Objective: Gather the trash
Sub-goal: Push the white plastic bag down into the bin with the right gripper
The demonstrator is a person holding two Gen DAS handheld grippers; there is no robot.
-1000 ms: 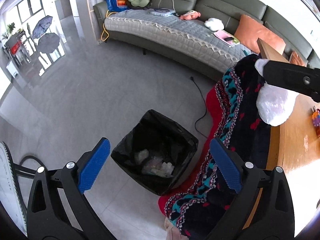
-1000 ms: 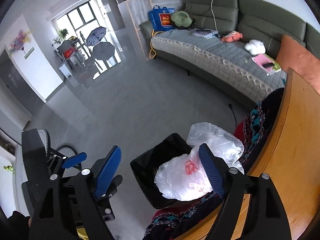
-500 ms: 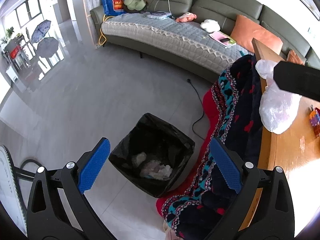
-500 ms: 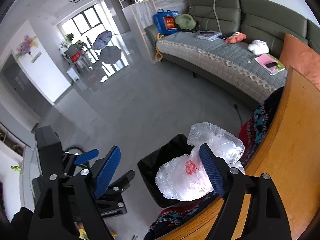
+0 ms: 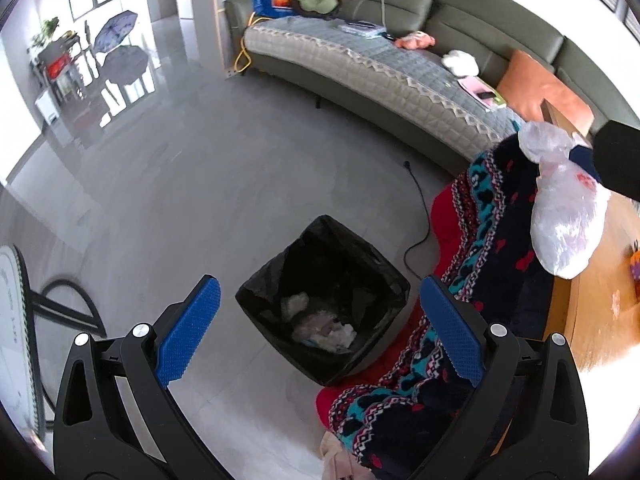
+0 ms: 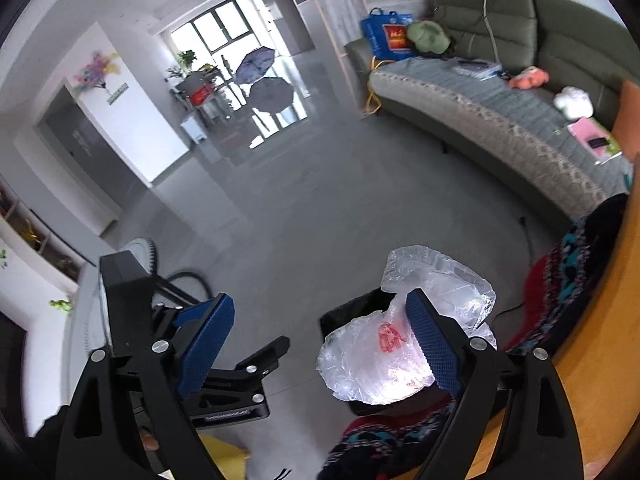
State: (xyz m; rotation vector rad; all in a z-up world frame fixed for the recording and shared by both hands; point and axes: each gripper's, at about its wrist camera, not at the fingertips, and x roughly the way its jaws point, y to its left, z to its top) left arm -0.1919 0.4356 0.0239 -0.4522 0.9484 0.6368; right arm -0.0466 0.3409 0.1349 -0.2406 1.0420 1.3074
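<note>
The bag [image 6: 372, 364], clear plastic with a red print, sits against the inner face of the right-hand finger of our right claw [image 6: 320, 304]. That claw's jaws stand wide apart, so nothing is pinched between them. From the left wrist view the bag [image 5: 564, 224] shows at the edge of the bench [image 5: 592, 320], its knotted top up by the claw's black body; we cannot tell whether it rests on the bench or hangs free.

Below and to the left of it stands the bin [image 5: 384, 264], lined in black and set on the grey floor [image 5: 200, 184], with crumpled trash [image 5: 324, 328] already at its bottom. From the right wrist view the bag covers part of the bin [image 6: 360, 304].

Our left claw [image 5: 316, 292] hovers above the bin, jaws wide and holding nothing.

A patterned blanket [image 5: 492, 240] in black, teal and red drapes over the bench edge, just beside the bin. A black cable [image 5: 420, 208] runs across the floor near the bin. Farther back a green sofa [image 5: 400, 68] with a grey cover lines the wall.
</note>
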